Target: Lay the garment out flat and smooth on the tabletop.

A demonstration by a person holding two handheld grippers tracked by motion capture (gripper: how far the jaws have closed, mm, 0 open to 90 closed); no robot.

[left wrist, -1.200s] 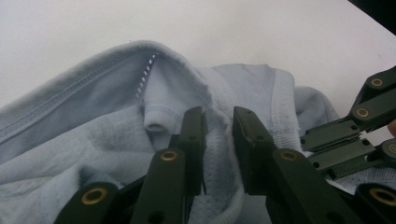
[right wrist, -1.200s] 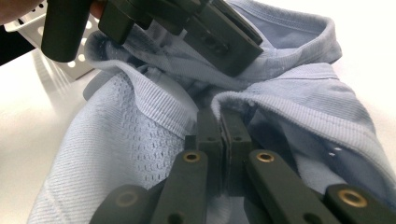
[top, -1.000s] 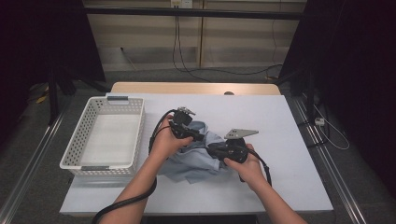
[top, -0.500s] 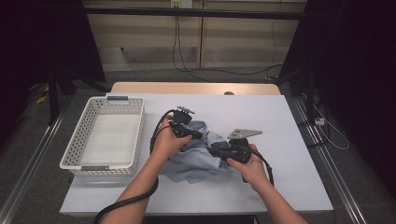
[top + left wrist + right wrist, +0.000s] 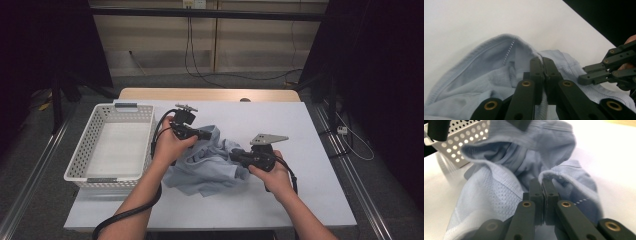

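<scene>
Between both pairs of tongs, bunched on the white surface point(image 5: 310, 150): pale blue garment point(image 5: 207, 167). Nearest, right tongs point(image 5: 234, 156) clamped tight on a hem at the cloth's right side, pointing left. Farther off, left tongs point(image 5: 209, 135), just closing, now pinched on a ribbed edge near the collar, raised slightly. Long axis of the cloth probably running between the two grips; pulling apart likely next. Beyond the left tongs, to their left: white basket point(image 5: 85, 152).

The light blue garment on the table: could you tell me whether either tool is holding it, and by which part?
Both hold the light blue garment: the left tool pinches its ribbed edge, the right tool another hem.
</scene>
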